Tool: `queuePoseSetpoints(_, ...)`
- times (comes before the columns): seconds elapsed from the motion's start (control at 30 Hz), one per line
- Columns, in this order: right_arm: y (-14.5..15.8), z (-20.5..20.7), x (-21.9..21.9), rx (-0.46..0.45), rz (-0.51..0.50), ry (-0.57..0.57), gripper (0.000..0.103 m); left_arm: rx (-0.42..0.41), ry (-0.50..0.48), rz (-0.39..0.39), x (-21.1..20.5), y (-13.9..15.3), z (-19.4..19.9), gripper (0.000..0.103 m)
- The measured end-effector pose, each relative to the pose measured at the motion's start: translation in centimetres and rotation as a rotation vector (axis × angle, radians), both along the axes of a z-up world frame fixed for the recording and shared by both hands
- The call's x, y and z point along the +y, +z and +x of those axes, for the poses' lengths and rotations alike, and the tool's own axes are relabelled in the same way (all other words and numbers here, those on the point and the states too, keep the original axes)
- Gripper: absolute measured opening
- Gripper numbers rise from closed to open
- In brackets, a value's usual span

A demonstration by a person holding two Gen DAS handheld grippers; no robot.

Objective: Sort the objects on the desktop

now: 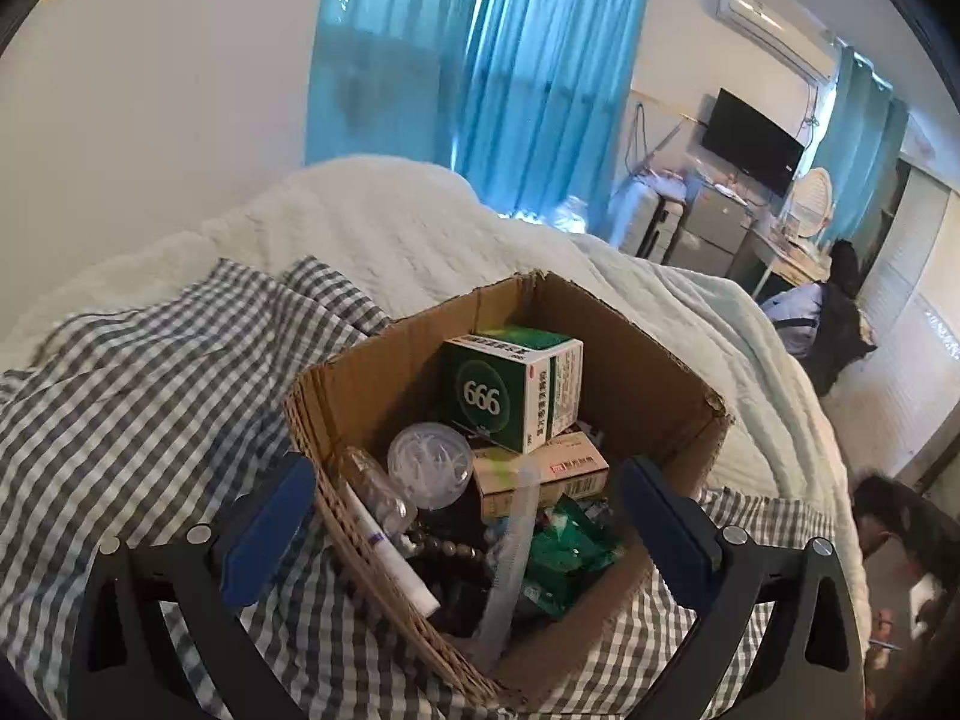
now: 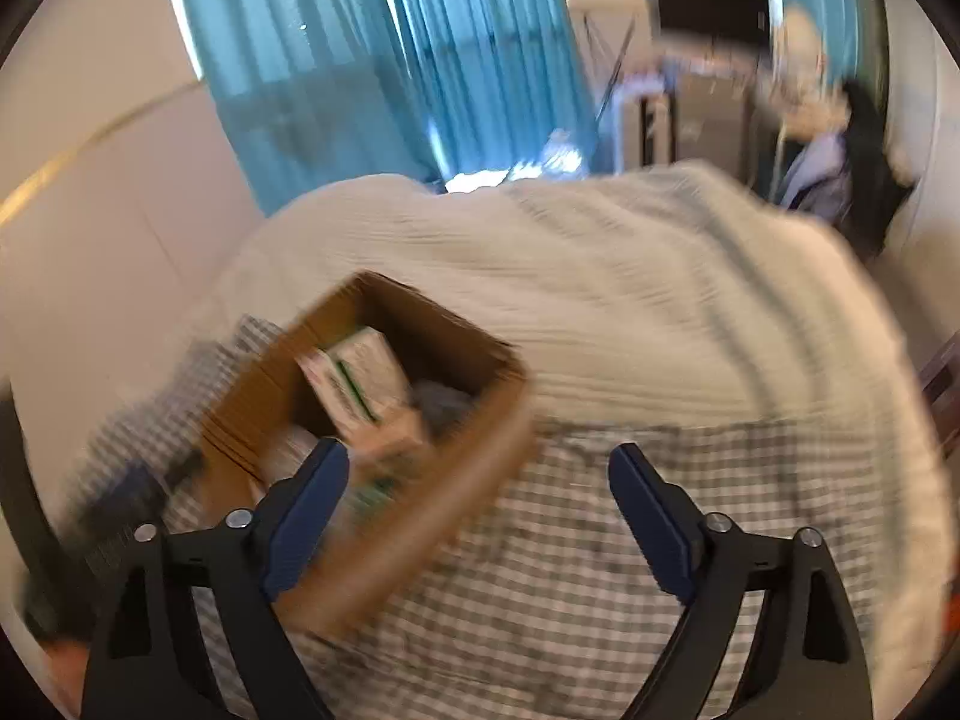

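A cardboard box [image 1: 630, 372] crammed with small household items sits on a checked cloth [image 1: 120, 396] spread over a white quilt [image 1: 390, 228], with blue curtains [image 1: 480, 60] behind. The left gripper [image 1: 468, 516] hangs directly over the box's near end, its blue-padded jaws spread wide and empty; one pad sits outside the box's left wall, the other over its right side. Between them lie a round clear tub [image 1: 429, 465], a small clear bottle [image 1: 378, 489], a white tube [image 1: 396, 558] running along the left wall toward the camera, a string of dark beads [image 1: 447, 549] and green packets [image 1: 564, 558]. Farther in, a green and white carton marked 666 [image 1: 510, 384] rests on a tan carton [image 1: 540, 471].

The right gripper [image 2: 480, 498], jaws likewise wide apart and holding nothing, hovers over the checked cloth with the box off to its left; that view is heavily blurred, and only its left pad overlaps the box's near corner.

Judged from this, the left gripper is the nearer of the two to the contents. The white tube's long axis points roughly along the gripper's line of sight, so the jaws would close across its width without turning. No sorting destination is visible.
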State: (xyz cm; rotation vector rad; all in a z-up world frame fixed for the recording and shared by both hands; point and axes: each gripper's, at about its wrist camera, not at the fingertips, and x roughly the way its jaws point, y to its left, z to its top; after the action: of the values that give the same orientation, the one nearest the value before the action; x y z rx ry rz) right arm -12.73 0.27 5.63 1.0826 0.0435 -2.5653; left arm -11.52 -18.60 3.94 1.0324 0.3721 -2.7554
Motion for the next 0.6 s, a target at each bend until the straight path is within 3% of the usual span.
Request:
queuePoseSetpoints(0.17, -2.3, 3.5, 3.1, 0.038, 0.025, -0.065, 0.103, 0.009, -0.043, 0.009, 3.4, -0.9, 2.4, 0.103)
queuePoseSetpoints(0.4, -4.9, 3.4, 4.6, -0.012, 0.017, -0.096, 0.103, -0.015, -0.094, -0.134, 7.4, -2.7, 3.5, 0.103)
queuePoseSetpoints(0.6, -5.9, 3.7, 4.7, -0.040, 0.019, -0.080, 0.103, -0.017, -0.079, -0.108, 7.8, -3.0, 3.5, 0.103)
